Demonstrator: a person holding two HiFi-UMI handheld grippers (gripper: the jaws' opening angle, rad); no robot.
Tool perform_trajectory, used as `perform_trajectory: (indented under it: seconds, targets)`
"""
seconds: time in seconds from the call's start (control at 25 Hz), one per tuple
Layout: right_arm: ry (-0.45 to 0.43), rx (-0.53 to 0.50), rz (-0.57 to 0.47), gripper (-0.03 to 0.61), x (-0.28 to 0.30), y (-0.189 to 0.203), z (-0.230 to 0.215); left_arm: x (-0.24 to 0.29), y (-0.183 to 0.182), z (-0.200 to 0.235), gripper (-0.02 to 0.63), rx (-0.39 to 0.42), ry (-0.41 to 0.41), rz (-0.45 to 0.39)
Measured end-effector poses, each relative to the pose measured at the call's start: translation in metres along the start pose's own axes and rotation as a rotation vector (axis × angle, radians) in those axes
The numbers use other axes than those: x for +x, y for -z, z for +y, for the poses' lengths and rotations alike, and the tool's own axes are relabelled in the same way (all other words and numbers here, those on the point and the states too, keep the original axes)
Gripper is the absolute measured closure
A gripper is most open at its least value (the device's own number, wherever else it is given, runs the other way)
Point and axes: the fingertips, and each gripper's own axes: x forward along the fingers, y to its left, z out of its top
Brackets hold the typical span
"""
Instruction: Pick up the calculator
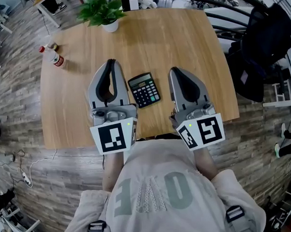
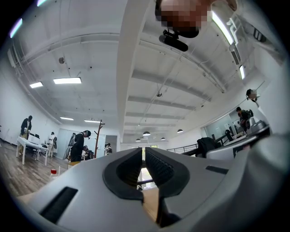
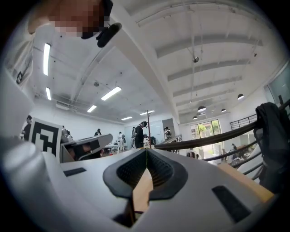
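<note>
In the head view the calculator (image 1: 144, 89) lies flat and keys-up on the tabletop (image 1: 180, 39). It sits about midway between the left and right edges and closer to the near edge than the far one, turned a little askew. The left gripper (image 1: 111, 62) and the right gripper (image 1: 175, 70) are held on either side of it, both pointing toward the far edge, so it sits in the lane between them with neither touching it. This looks like a ready stance before any reach, and the pick-up does not seem to have begun. A potted plant (image 1: 102, 11) stands at the far edge and a bottle (image 1: 52, 56) lies near the far left corner, both well apart from the calculator and unlikely to hinder a grasp. In the left gripper view the jaws are closed together with nothing between them. The camera looks slightly upward at ceiling and distant room, so the calculator is out of sight. In the right gripper view the jaws meet at their tips and hold nothing, with only a sliver of wooden tabletop showing below the pads. This gripper looks level across the room and also misses the calculator. Whichever gripper takes it will likely need to tip downward and part its jaws first, since the calculator is thin and lies flush with the wood.
</note>
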Motion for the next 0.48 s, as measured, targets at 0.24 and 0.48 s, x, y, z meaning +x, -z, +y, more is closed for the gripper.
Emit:
perform_trajectory:
  seconds: [0.24,0.48]
  targets:
    - [-0.028,0.071,-0.047,0.557,0.003,0.000,-0.003,0.014,0.008,-0.003,0.601,0.023,0.074,0.046]
    - [-0.019,0.105,-0.037,0.557,0.008,0.011,-0.013,0.054,0.034,0.005,0.343,0.024,0.203,0.128]
